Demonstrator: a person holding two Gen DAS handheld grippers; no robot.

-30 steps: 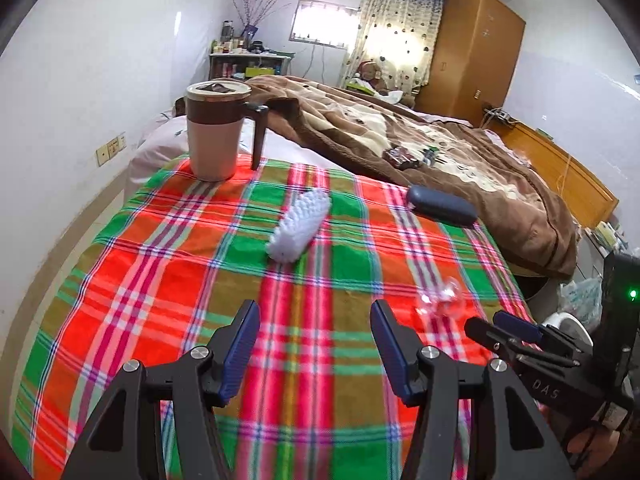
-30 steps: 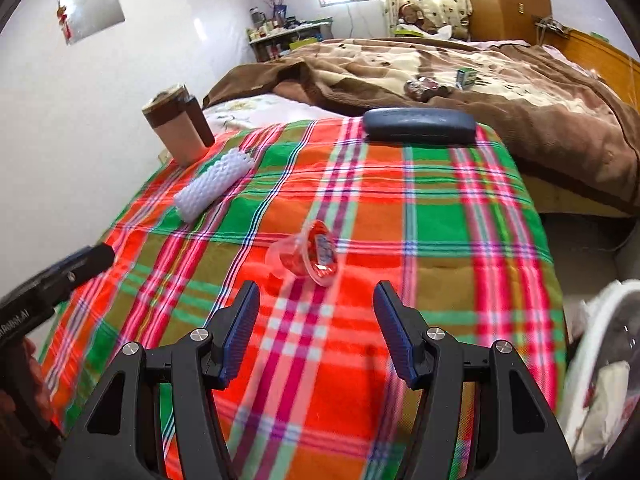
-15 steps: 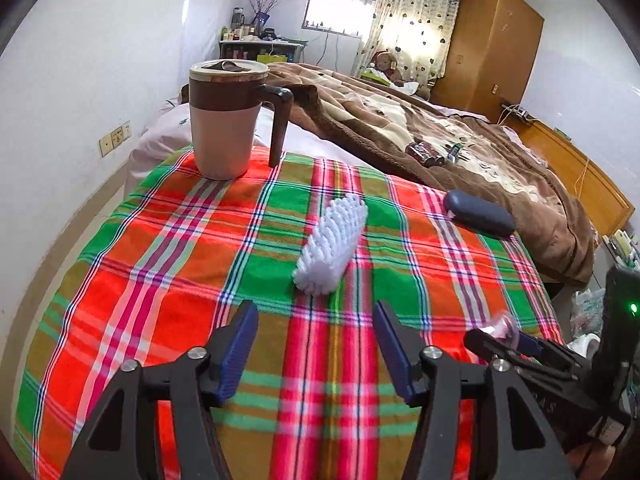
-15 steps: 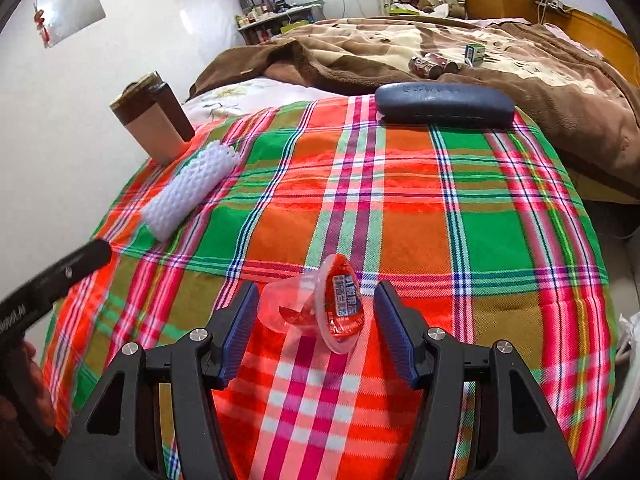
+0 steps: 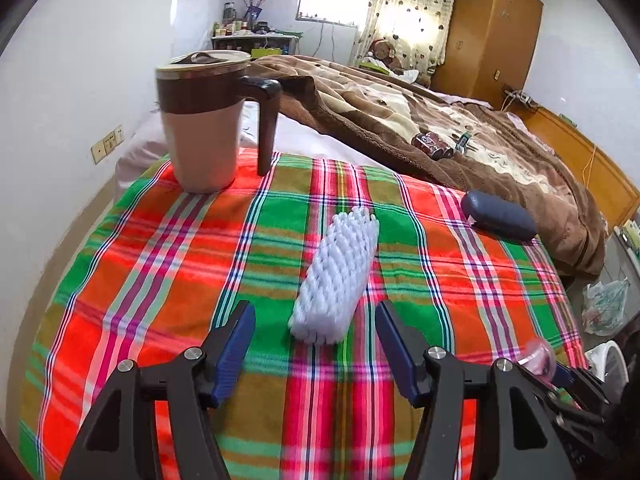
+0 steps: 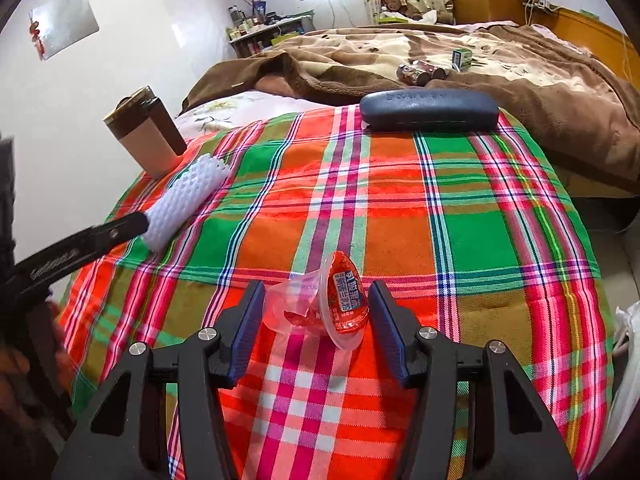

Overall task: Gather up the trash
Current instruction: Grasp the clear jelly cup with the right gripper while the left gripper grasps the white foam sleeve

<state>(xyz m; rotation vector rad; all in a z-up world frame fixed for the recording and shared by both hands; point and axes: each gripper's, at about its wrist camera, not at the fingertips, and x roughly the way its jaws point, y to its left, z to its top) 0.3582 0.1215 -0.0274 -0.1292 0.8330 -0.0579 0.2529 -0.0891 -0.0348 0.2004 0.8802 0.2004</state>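
A white foam fruit net (image 5: pixel 336 276) lies on the plaid tablecloth (image 5: pixel 160 264); it also shows in the right wrist view (image 6: pixel 184 200). My left gripper (image 5: pixel 316 344) is open, its near end of the net just ahead between the fingertips. A clear jelly cup with a red label (image 6: pixel 324 304) lies on its side between the open fingers of my right gripper (image 6: pixel 316 312); it is not clamped. The cup also shows in the left wrist view (image 5: pixel 540 358).
A brown-and-beige mug (image 5: pixel 208 120) stands at the far left corner. A dark blue glasses case (image 6: pixel 428 110) lies at the far edge. A bed with a brown blanket (image 5: pixel 440 120) is behind. A white bin (image 5: pixel 608 364) and plastic bag (image 5: pixel 604 306) sit right of the table.
Both grippers have moved forward. The left has closed in on the foam net. The right has come around the jelly cup, which now sits between its fingers.
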